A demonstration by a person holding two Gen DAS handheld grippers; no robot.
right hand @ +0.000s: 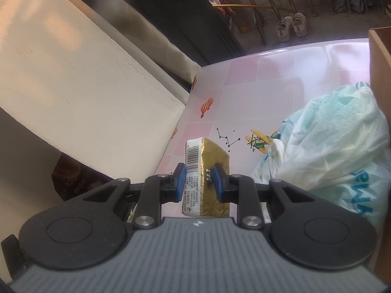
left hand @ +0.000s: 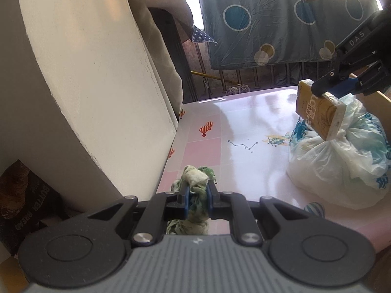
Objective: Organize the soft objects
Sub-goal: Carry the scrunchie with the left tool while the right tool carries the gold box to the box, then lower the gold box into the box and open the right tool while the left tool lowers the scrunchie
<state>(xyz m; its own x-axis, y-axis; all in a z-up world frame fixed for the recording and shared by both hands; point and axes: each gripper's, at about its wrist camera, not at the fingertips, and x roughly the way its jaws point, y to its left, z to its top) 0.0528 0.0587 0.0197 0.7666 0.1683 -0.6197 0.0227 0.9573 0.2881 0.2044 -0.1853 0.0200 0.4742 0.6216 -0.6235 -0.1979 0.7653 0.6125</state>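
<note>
My left gripper point(left hand: 197, 188) is shut on a crumpled green and cream cloth point(left hand: 195, 177), held above the pink tiled table point(left hand: 207, 146). My right gripper point(right hand: 200, 179) is shut on a gold tissue pack point(right hand: 215, 156) with a white barcoded end, also lifted off the table. From the left wrist view the right gripper point(left hand: 325, 90) appears at the upper right, holding the gold tissue pack point(left hand: 317, 112) over a white plastic bag point(left hand: 337, 161).
The knotted white plastic bag point(right hand: 330, 161) fills the table's right side, next to a brown cardboard box wall point(right hand: 380, 78). A cream wall block point(right hand: 73, 85) borders the table on the left. A dark bread package point(left hand: 22, 202) lies below left. Shoes point(right hand: 292, 25) sit on the floor beyond.
</note>
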